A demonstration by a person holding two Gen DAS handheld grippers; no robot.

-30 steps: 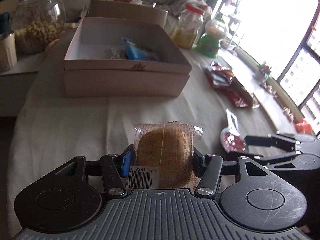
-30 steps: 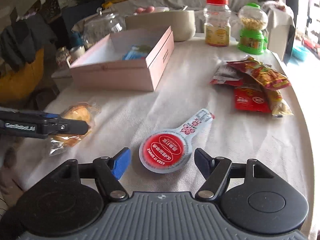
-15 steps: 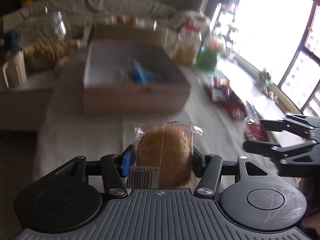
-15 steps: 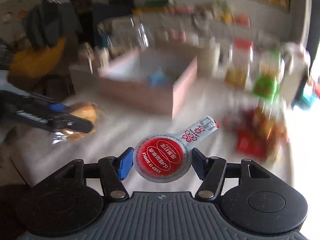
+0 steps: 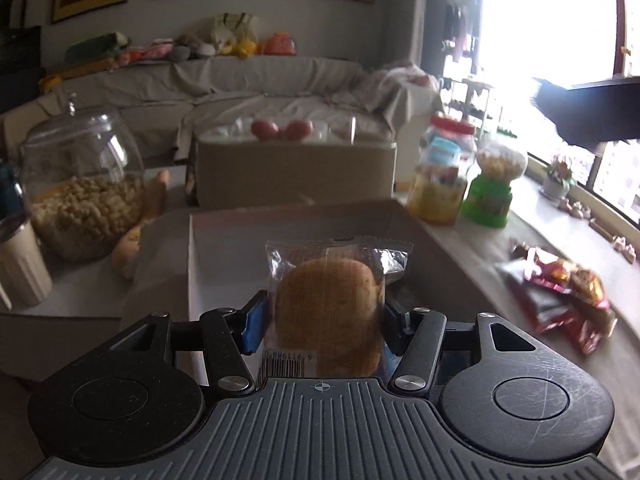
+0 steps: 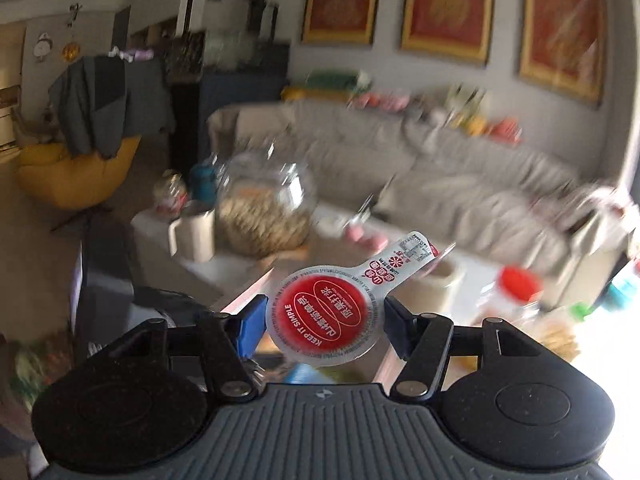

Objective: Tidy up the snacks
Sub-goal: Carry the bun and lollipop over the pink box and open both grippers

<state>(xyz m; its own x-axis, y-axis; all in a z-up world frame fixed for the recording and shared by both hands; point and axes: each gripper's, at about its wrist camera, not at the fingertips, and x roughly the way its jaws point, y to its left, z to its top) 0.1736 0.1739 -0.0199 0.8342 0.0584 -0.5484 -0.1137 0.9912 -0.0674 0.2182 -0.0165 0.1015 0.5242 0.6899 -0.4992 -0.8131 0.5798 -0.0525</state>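
Ahead of the tongs, a long grey fabric-draped sofa [image 5: 260, 84] runs beneath three gold-framed red pictures [image 6: 446, 4]. Right, a bright glaring window [image 5: 548, 28]. Left, a yellow rounded armchair [image 6: 68, 176].

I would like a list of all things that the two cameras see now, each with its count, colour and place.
wrapped bun: one, golden brown in clear wrap, between left gripper's fingers
round red snack pack: one, red and white, between right gripper's fingers
open box: one, pale, behind the bun
glass jar: one, clear with beige snacks, far left
red-lidded jar: one, yellow contents, right of box
green dispenser: one, beside that jar
snack packets: several, red, right on the cloth
sofa: one, grey, background
left gripper: one, black, shut on bun
right gripper: one, black, shut on pack
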